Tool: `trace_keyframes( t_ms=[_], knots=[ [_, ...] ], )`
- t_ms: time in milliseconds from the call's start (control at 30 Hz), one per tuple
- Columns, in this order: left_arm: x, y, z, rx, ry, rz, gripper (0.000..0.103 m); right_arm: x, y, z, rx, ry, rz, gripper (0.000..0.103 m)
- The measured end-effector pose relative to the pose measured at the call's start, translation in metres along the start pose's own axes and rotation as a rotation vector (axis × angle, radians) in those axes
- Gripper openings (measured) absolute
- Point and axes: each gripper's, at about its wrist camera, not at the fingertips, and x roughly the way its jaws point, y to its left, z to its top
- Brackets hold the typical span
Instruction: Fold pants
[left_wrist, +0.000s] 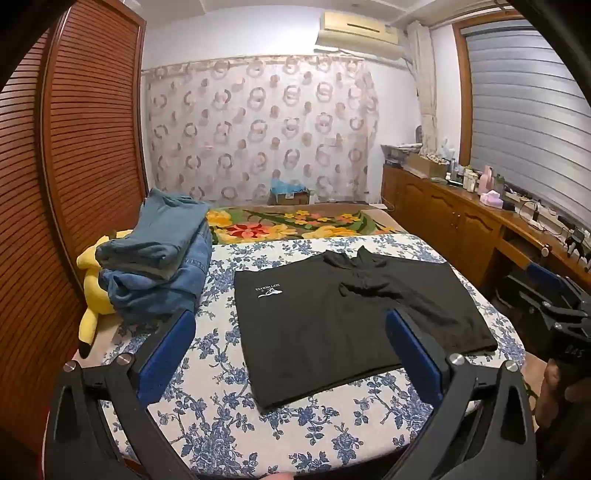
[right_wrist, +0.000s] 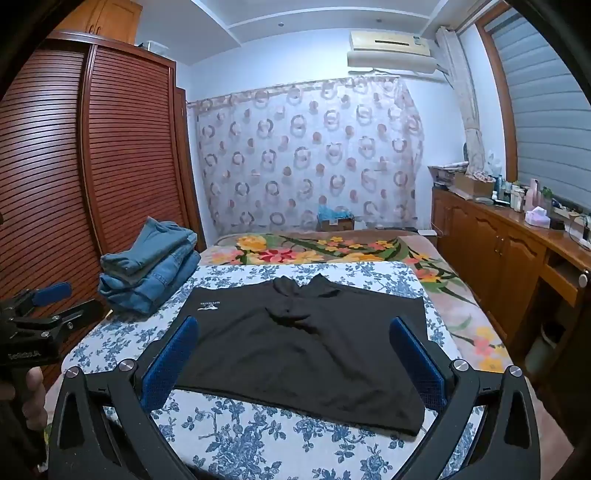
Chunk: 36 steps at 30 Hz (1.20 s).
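Black pants (left_wrist: 354, 317) laid flat on bed (left_wrist: 221, 406); L gripper (left_wrist: 291, 347) & R gripper (right_wrist: 295, 350) held above, jaws wide apart, nothing gripped.

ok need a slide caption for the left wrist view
Open left gripper hovers over black shorts spread flat on a blue floral sheet, folded jeans stacked to the left.

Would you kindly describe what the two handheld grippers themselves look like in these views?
Both the left gripper and the right gripper share one design: matte black angular frames with cut-out slots, silver round bolts at the joints, and two fingers faced with textured blue pads. White lettering marks the black handle bodies. No cables or sleeves are visible.
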Motion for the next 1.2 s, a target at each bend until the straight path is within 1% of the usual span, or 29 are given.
trace_keyframes(
  t_ms=[500,1200],
  knots=[
    [-0.0006,-0.0003,0.0001,-0.001,0.0,0.008,0.103,0.0013,0.0051,-0.0038,-0.011,0.002,-0.005,0.103],
    [-0.0029,-0.0031,-0.001,0.0,-0.005,0.005,0.103,-0.0034,-0.001,-0.0023,0.001,-0.01,-0.004,0.103]
  ],
)
